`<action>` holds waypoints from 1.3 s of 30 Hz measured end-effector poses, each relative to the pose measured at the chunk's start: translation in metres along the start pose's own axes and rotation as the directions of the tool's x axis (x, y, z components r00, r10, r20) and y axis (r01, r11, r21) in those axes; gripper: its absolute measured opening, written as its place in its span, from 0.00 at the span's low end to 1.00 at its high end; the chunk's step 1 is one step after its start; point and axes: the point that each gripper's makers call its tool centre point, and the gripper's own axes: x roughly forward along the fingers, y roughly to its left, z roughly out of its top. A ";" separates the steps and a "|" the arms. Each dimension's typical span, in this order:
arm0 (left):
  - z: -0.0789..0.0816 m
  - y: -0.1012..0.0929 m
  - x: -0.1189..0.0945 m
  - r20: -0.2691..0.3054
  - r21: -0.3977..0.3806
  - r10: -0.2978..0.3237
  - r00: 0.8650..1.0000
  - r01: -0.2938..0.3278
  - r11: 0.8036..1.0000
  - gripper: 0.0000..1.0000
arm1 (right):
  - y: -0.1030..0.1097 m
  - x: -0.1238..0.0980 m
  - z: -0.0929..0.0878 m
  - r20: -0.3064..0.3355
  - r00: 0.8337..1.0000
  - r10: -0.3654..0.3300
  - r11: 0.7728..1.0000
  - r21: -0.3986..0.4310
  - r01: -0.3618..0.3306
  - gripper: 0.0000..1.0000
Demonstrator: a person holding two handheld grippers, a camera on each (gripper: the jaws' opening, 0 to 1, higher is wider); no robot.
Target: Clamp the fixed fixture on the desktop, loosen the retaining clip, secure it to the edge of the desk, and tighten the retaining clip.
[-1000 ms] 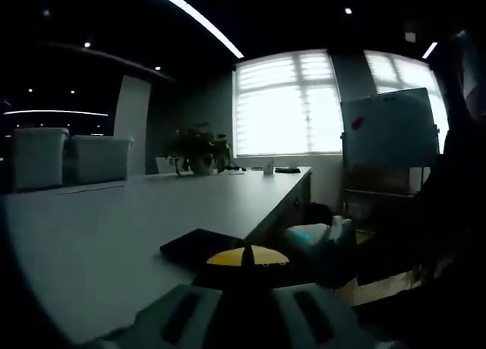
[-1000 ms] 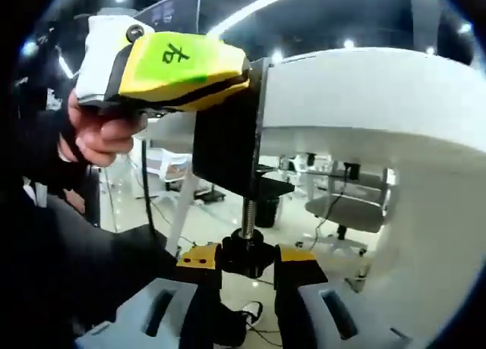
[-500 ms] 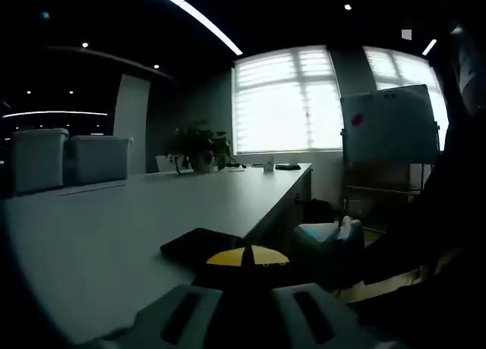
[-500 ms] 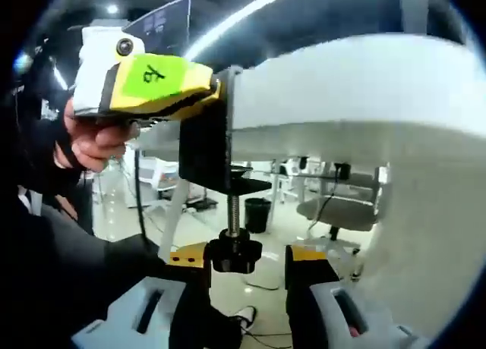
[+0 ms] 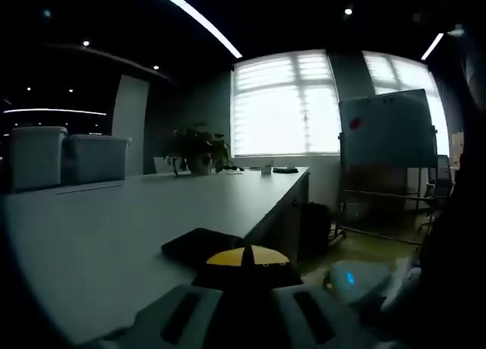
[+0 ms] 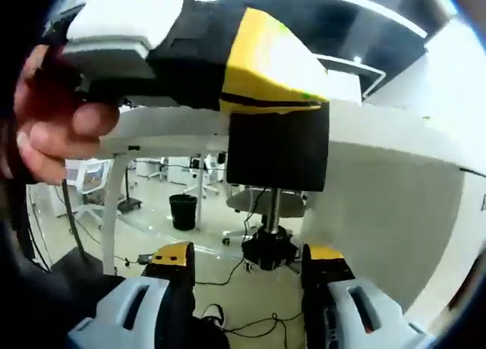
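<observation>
The black clamp fixture [image 6: 277, 148] hangs over the white desk's edge [image 6: 380, 136], and its top plate [image 5: 199, 245] lies flat on the desktop [image 5: 114, 212]. My left gripper [image 5: 247, 256] is shut on that fixture. From below it appears as a yellow-tipped gripper [image 6: 273, 76] held by a hand [image 6: 45, 129]. A threaded screw [image 6: 272, 212] runs down from the fixture to a black knob [image 6: 269, 252]. My right gripper [image 6: 250, 259] is open under the desk, its yellow-tipped jaws on either side of the knob with gaps to it. Low at the right, the right gripper [image 5: 357, 281] is dim.
A whiteboard [image 5: 387, 129] stands past the desk's far end, with a plant [image 5: 197, 148] and chairs [image 5: 68, 155] along the desk. Below the desk I see a black bin [image 6: 183, 211], an office chair [image 6: 250, 201] and cables on the floor.
My right gripper has swung round under the desk and its jaws stand wider about the knob. In the left gripper view the right gripper has dropped lower. The left gripper keeps its hold.
</observation>
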 end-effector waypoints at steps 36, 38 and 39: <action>-0.001 0.001 0.001 -0.039 -0.002 0.029 0.999 -0.029 1.000 0.01 | 0.014 -0.001 0.003 -0.013 0.686 0.727 0.682 -0.094 -0.725 0.26; -0.001 0.001 0.001 -0.040 0.001 0.029 0.999 -0.029 1.000 0.01 | 0.012 0.000 0.002 -0.025 0.727 0.686 0.724 -0.073 -0.686 0.28; -0.001 0.001 0.001 -0.041 0.002 0.028 0.999 -0.028 1.000 0.01 | 0.009 0.002 0.004 -0.021 0.757 0.653 0.752 -0.098 -0.651 0.31</action>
